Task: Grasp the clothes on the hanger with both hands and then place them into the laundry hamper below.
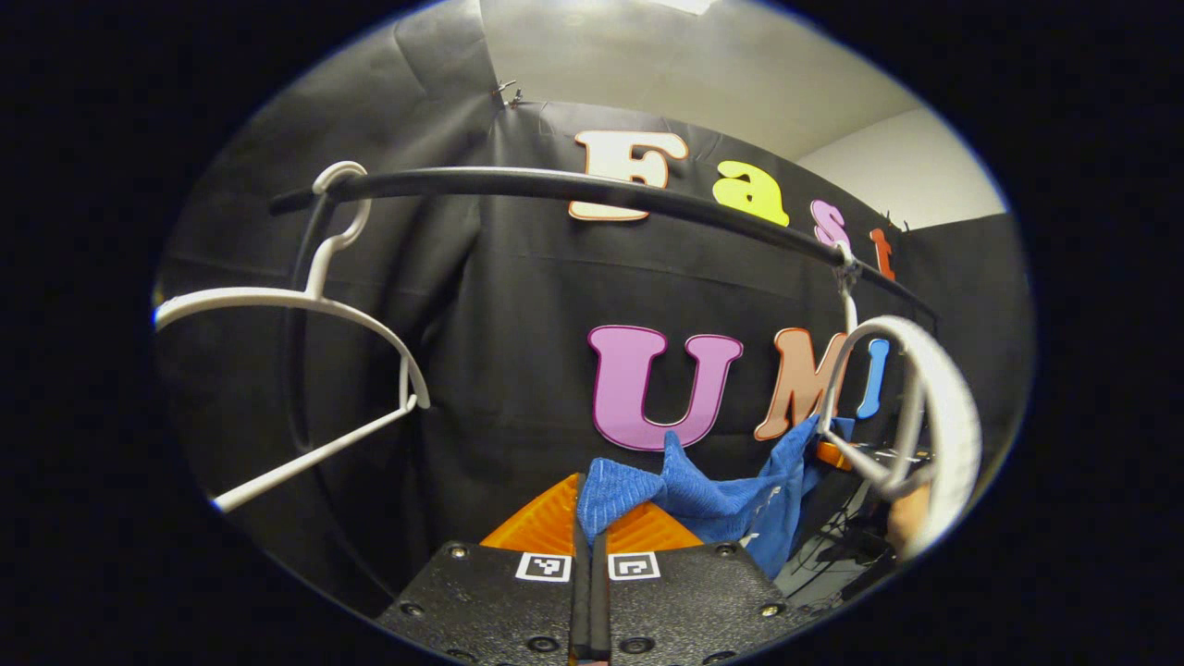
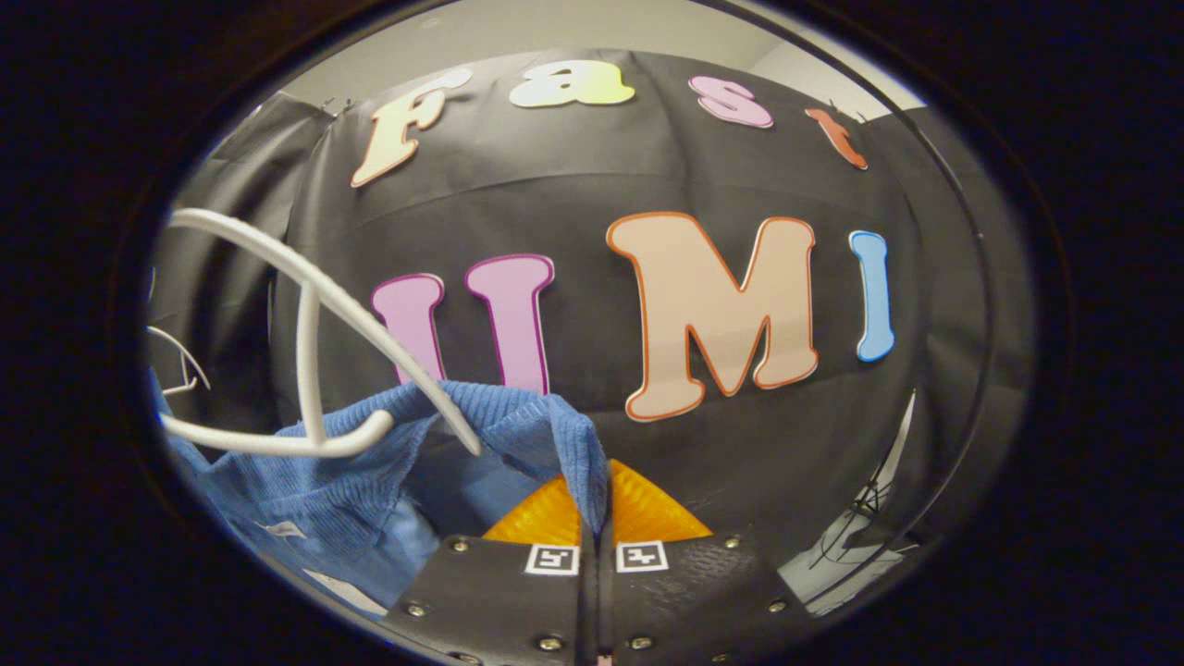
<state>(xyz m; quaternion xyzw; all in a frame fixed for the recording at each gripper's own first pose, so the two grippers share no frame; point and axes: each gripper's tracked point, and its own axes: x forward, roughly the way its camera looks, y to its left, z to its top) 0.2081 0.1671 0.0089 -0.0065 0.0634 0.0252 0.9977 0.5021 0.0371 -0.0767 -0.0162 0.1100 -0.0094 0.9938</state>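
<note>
Blue cloth (image 1: 703,499) pinched betw. left claw (image 1: 590,541) & right claw (image 2: 597,518) tips.

No word or number can be read here. The left gripper (image 1: 589,535) carries two small square black-and-white code markers (image 1: 543,566) on its body, and the right gripper (image 2: 597,520) carries the same pair (image 2: 552,559). The white tag (image 2: 282,529) on the blue garment (image 2: 351,481) is too small to read.

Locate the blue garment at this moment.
The blue garment stretches between the left gripper and right gripper, both shut on it, just below a white hanger under the black rail.
</note>
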